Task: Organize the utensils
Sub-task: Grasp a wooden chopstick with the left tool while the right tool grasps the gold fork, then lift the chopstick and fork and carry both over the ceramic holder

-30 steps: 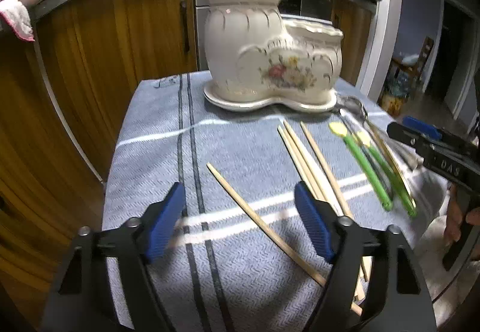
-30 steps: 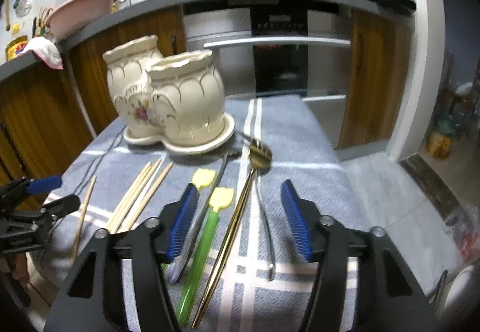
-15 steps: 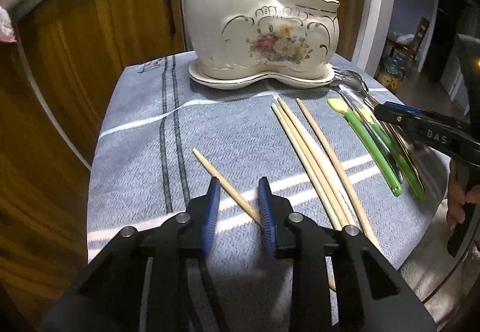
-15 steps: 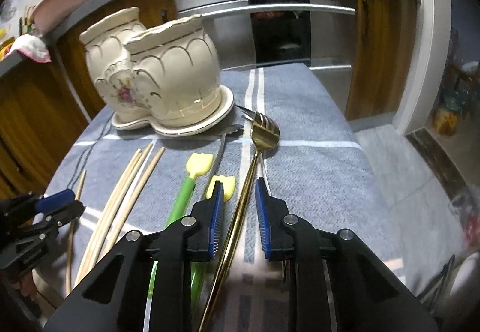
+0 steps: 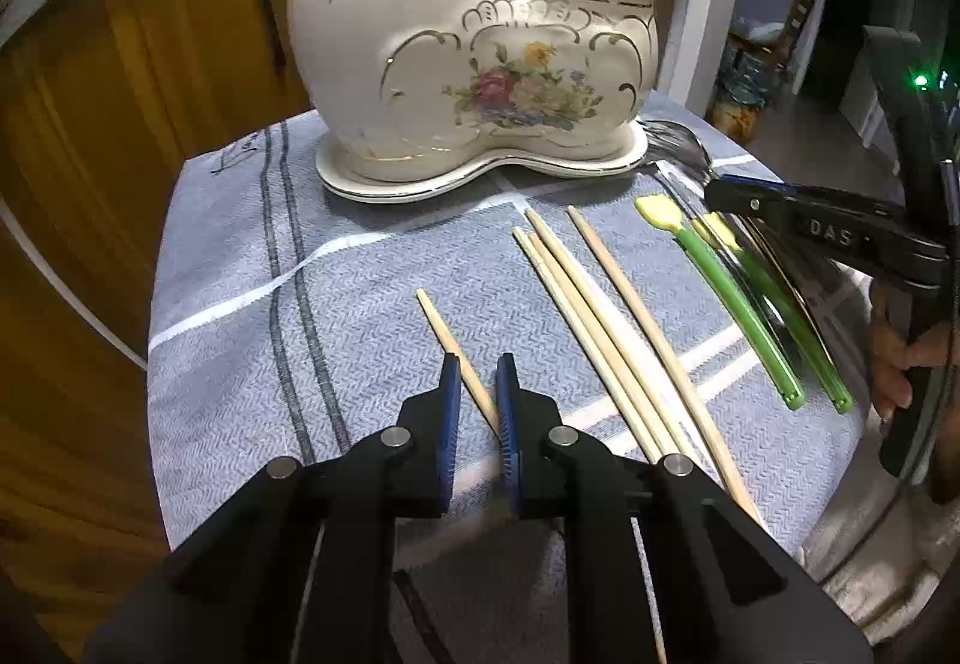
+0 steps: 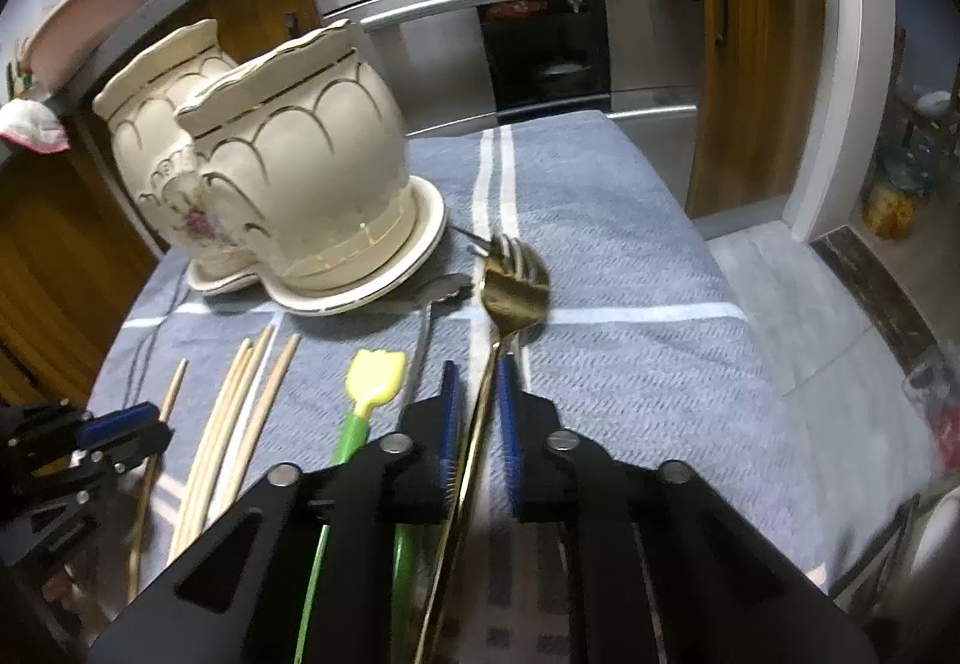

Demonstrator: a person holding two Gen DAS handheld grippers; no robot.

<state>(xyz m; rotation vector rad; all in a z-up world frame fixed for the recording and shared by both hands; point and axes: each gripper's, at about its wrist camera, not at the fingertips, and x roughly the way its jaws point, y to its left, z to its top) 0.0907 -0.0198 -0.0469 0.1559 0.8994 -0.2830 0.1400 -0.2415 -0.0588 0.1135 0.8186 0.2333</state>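
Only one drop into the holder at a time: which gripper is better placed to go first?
Probably right. The right gripper is closing around the gold fork, whose head lies beside the ceramic holder. The left gripper is closing on a lone chopstick farther out.

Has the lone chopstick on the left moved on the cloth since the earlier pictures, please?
No. The lone chopstick lies at the same slant across the cloth's white stripe; only the left tongs are closing around it.
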